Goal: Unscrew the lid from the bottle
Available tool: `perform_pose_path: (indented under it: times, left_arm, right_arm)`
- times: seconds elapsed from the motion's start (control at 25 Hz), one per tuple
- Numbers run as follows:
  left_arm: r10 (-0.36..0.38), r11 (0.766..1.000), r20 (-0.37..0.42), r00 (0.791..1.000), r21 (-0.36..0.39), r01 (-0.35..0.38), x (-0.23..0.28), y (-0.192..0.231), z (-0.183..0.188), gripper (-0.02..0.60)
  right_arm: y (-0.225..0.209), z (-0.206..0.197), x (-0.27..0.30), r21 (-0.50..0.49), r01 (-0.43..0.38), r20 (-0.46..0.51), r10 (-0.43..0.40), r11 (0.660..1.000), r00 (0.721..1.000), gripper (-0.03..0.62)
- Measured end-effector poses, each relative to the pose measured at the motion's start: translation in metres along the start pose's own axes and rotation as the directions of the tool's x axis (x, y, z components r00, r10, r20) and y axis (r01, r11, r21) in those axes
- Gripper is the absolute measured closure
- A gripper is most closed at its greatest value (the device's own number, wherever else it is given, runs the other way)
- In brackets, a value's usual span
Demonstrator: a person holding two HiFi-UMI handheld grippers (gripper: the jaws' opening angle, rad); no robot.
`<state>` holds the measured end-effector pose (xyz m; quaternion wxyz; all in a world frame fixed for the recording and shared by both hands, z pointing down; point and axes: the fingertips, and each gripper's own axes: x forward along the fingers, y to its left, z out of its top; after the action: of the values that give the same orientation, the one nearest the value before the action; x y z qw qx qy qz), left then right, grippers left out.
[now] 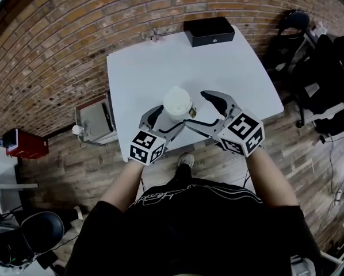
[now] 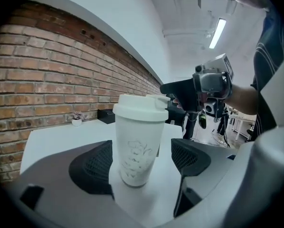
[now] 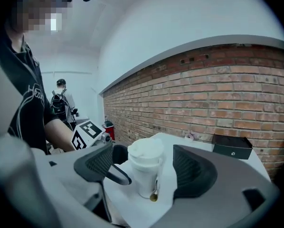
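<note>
A white bottle with a white screw lid stands upright near the front edge of the white table. My left gripper is open, and its jaws stand on either side of the bottle's lower body; the left pad is close to it, the right pad apart. To the bottle's right my right gripper is open too. In the right gripper view the bottle stands between that gripper's jaws, touching neither. A small brass-coloured piece hangs at its base.
A black box and a small potted plant sit at the table's far edge by the brick wall. A grey stool stands left of the table, black chairs to its right. Another person stands far off.
</note>
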<state>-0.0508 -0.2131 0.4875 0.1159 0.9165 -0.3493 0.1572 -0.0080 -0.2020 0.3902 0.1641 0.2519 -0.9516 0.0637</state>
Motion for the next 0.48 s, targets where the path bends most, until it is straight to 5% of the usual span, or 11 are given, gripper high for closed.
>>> perform_pose_path:
  times: [0.16,0.48]
  left_arm:
    - [-0.035,0.998,0.001,0.999,0.045,0.035,0.010,0.004,0.001,0.199]
    - [-0.064,0.998,0.015,0.998,0.009,0.064,0.019,0.009,0.000,0.202]
  right_arm:
    - [-0.005,-0.002,0.022,-0.014,-0.036,-0.020,0.036,0.999,0.999,0.210]
    - [-0.006,-0.008,0.049,-0.016,-0.094,-0.047,0.093,0.995,0.995,0.229]
